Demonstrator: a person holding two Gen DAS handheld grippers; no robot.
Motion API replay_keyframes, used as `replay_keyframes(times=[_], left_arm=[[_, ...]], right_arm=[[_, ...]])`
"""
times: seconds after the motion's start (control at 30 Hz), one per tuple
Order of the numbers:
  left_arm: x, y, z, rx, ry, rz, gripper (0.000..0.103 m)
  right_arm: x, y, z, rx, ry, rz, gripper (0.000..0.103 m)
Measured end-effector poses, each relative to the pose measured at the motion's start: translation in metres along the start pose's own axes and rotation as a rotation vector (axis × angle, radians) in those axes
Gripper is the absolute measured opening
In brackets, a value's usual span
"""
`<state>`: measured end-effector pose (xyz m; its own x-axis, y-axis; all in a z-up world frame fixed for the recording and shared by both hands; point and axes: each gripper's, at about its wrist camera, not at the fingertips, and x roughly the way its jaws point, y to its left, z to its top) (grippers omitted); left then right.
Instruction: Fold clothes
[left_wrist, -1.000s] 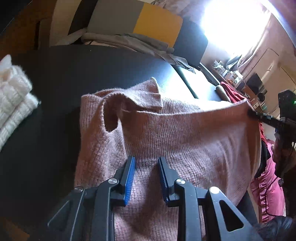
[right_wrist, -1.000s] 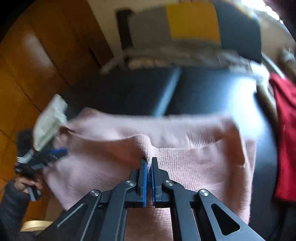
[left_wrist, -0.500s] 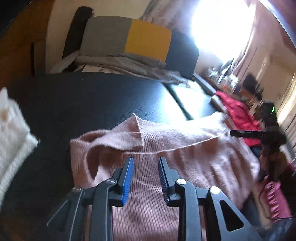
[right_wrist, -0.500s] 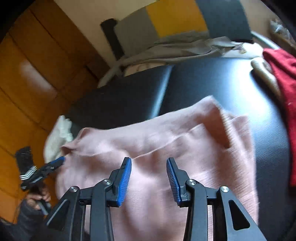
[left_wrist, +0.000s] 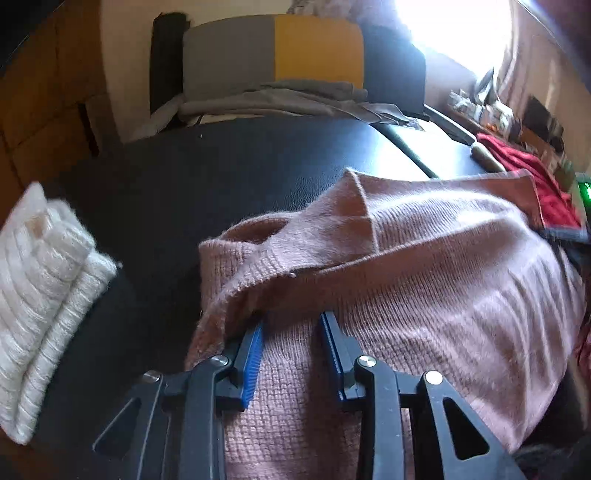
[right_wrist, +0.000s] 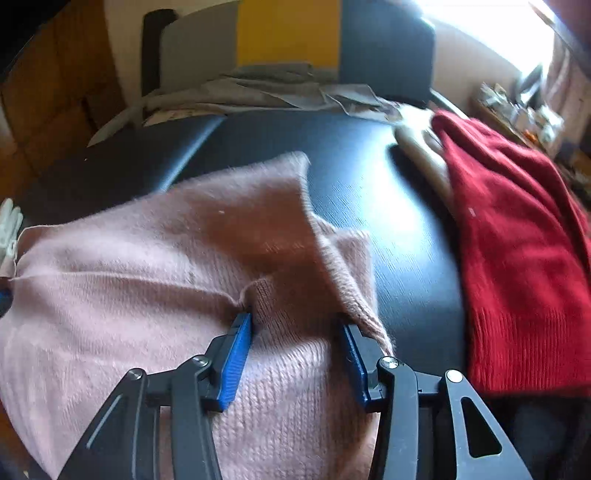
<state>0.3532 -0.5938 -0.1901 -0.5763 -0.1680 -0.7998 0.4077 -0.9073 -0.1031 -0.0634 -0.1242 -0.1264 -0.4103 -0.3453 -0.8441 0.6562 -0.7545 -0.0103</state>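
On the black counter (left_wrist: 229, 177) the pink sweater (left_wrist: 424, 280) lies in a loose fold, its long axis running crosswise between the two hands. Left gripper (left_wrist: 291, 332) sits low over the sweater's left end with jaws spread, nothing clamped, one blue pad tucked under a folded lip of knit. Right gripper (right_wrist: 297, 336) is likewise parted over the sweater's right end, beside a flipped-up corner. Each hand is nearest its own end, so I'd judge the next fold starts there. Left of the sweater rests a white knit (left_wrist: 40, 295); right of it, a red garment (right_wrist: 517, 266).
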Motion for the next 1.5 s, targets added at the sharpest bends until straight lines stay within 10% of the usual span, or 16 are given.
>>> replay_keyframes(times=[0.13, 0.33, 0.57, 0.67, 0.97, 1.17, 1.27, 1.37, 1.5], left_arm=[[-0.013, 0.014, 0.006, -0.201, -0.041, -0.124, 0.032], [-0.048, -0.042, -0.001, 0.024, -0.108, -0.262, 0.037], [-0.027, -0.074, -0.044, 0.160, -0.048, -0.199, 0.039], [-0.023, -0.061, -0.050, 0.070, -0.032, -0.230, 0.039], [-0.013, -0.005, -0.010, -0.283, -0.056, -0.476, 0.040], [0.015, 0.008, 0.036, -0.270, -0.013, -0.406, 0.041], [0.009, 0.044, 0.059, -0.418, -0.119, -0.455, 0.041], [-0.009, 0.097, 0.055, -0.657, -0.231, -0.379, 0.042], [-0.029, 0.111, 0.028, -0.615, -0.202, -0.343, 0.047]], right_arm=[[-0.011, -0.005, -0.024, -0.009, -0.002, -0.007, 0.047], [-0.055, -0.026, -0.039, 0.097, -0.075, 0.089, 0.049], [-0.093, 0.011, -0.088, -0.104, -0.031, 0.253, 0.049], [-0.074, 0.005, -0.120, -0.146, 0.085, 0.193, 0.049], [-0.075, 0.005, -0.127, -0.116, 0.069, 0.165, 0.051], [-0.093, 0.025, -0.092, -0.133, -0.050, 0.155, 0.065], [-0.085, 0.035, -0.070, -0.123, -0.083, 0.171, 0.065], [-0.066, 0.045, -0.050, -0.100, -0.071, 0.169, 0.065], [-0.066, 0.048, -0.043, -0.091, -0.058, 0.192, 0.065]])
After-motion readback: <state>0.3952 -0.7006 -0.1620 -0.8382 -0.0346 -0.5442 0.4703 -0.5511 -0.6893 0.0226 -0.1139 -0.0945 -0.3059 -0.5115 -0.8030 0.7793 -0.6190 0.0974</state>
